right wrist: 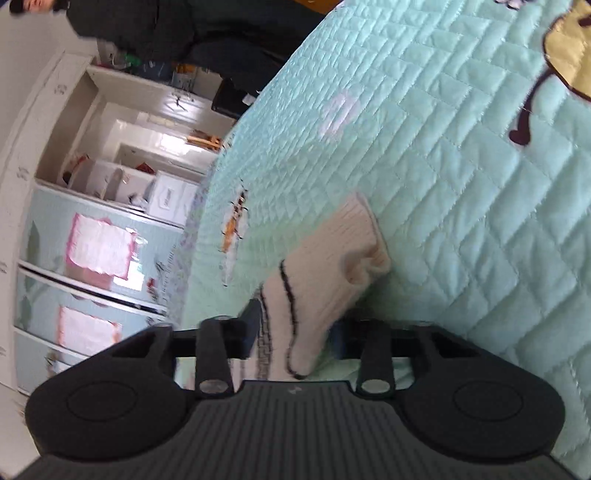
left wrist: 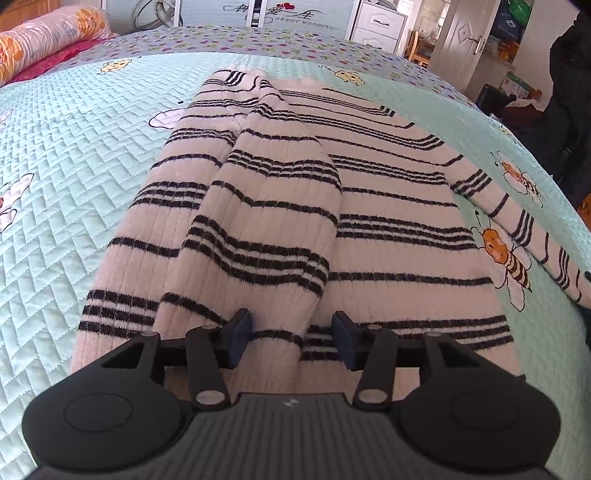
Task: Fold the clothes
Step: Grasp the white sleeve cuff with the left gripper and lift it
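White ribbed knit with black stripes fills your left wrist view: one sweater (left wrist: 295,206) lies spread on the mint quilted bed cover (left wrist: 74,184), running from near your left gripper (left wrist: 291,338) toward the far end of the bed. One sleeve (left wrist: 258,236) is folded in over the body, and its cuff end sits between the two blue pads (left wrist: 236,341) of your left gripper. The pads stand apart with the fabric between them, and you cannot tell from this view whether they pinch it. The second sleeve (left wrist: 524,229) stretches out to the right, onto the bare cover.

Your right wrist view is tilted sideways and shows what the left does not: a plain white cuff (right wrist: 354,243) with a few black stripes behind it, rising from between the fingers of your right gripper (right wrist: 295,332), which is clamped on that sleeve above the cover. It also shows a person in dark clothing (right wrist: 147,26) at the far upper left and one white cabinet (right wrist: 92,147) beside the bed. Only the left view shows the pillow (left wrist: 48,40) at the far left and the printed bees (left wrist: 506,258).
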Tool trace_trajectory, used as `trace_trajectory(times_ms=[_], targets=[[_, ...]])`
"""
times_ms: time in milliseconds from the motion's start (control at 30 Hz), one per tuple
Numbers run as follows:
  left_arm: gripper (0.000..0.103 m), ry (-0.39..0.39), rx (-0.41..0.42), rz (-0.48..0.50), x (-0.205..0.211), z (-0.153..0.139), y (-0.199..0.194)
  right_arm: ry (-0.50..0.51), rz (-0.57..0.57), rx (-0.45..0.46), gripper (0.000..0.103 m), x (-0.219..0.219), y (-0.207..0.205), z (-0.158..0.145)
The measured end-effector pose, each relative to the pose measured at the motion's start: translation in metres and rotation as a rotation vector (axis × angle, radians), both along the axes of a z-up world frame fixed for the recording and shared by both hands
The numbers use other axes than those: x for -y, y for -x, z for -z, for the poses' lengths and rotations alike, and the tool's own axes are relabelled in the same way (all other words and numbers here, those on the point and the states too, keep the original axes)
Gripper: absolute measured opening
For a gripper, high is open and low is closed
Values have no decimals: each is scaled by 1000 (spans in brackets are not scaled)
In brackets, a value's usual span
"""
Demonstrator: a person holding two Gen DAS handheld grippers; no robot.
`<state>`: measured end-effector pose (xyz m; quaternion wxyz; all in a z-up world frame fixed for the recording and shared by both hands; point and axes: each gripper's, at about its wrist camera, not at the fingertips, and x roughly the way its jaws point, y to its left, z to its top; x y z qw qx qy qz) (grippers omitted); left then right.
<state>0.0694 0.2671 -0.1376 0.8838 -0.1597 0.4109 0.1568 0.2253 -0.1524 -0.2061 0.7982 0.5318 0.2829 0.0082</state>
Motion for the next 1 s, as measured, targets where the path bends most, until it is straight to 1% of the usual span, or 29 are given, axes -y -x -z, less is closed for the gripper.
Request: trace_trajectory(times_ms=[33, 67, 100, 133, 233, 267, 367, 433, 467, 500, 567, 633, 733, 767, 833, 867, 1000], targets=[[52, 6, -11, 0, -1, -2, -1, 31, -31, -14, 10, -1, -6, 0], [52, 25, -18, -5, -3, -5, 0, 74, -66, -8, 7, -6, -12, -7], [52, 62, -17, -16, -7, -8, 2, 118, -101, -1, 7, -11, -18, -14], [52, 115, -8, -30, -12, -12, 6, 188, -140, 43, 7, -20, -21, -29], [52, 263, 20, -62, -26, -19, 22, 376, -312, 275, 7, -71, -8, -86], [52, 297, 28, -68, -29, -22, 27, 438, -369, 353, 7, -89, -3, -105], [52, 350, 70, -68, -36, -33, 47, 623, -542, 591, 7, -141, 12, -162], [52, 389, 107, -64, -40, -39, 57, 669, -674, 725, 7, -176, 30, -182], [52, 416, 121, -65, -44, -41, 60, 681, -730, 770, 7, -192, 39, -188], [52, 444, 134, -67, -47, -42, 62, 692, -769, 802, 7, -205, 48, -189], [52, 504, 155, -85, -54, -43, 60, 716, -812, 834, 7, -223, 60, -184], [52, 557, 163, -97, -58, -42, 51, 722, -834, 812, 7, -232, 61, -172], [52, 627, 188, -75, -57, -45, 32, 721, -841, 753, 7, -231, 59, -154], [55, 650, 199, -61, -56, -46, 23, 749, -839, 754, 7, -232, 64, -150], [64, 712, 196, -54, -52, -40, 5, 799, -849, 776, 7, -228, 89, -141], [65, 745, 192, -52, -50, -37, -5, 812, -853, 787, 7, -225, 101, -137], [65, 883, 191, -92, -46, -18, -31, 888, -849, 843, 7, -226, 120, -130]])
